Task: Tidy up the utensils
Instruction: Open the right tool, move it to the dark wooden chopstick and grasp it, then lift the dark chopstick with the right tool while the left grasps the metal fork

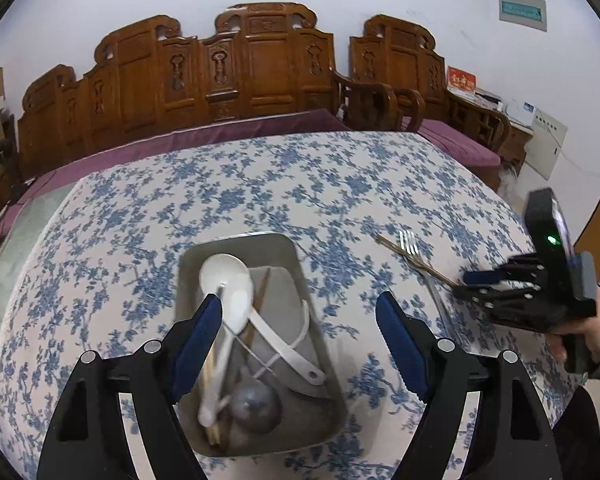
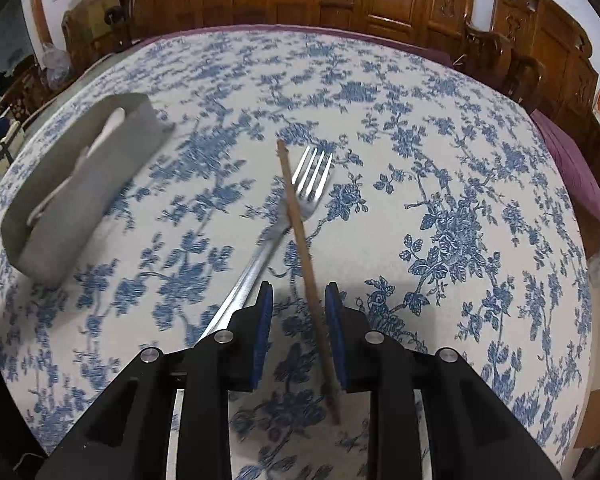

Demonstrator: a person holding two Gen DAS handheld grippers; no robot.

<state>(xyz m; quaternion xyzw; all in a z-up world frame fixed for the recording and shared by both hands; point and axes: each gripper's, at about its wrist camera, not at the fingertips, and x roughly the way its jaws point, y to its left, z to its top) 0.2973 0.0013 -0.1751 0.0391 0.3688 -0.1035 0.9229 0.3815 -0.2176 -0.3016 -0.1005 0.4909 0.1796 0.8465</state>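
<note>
Chopstick (image 2: 306,264) lying across the fork (image 2: 278,220) on the floral worktop (image 2: 440,140), toward its right edge, passing between the right gripper (image 2: 298,334) fingers, narrowly parted around it, contact too blurred to tell. Left gripper (image 1: 300,344) above the metal tray (image 1: 320,364) near the front edge, fingers spread wide and holding nothing. White spoon (image 1: 228,292), metal ladle (image 1: 254,406) and more chopsticks (image 1: 210,400) heaped inside the tray, well apart from the fork.
</note>
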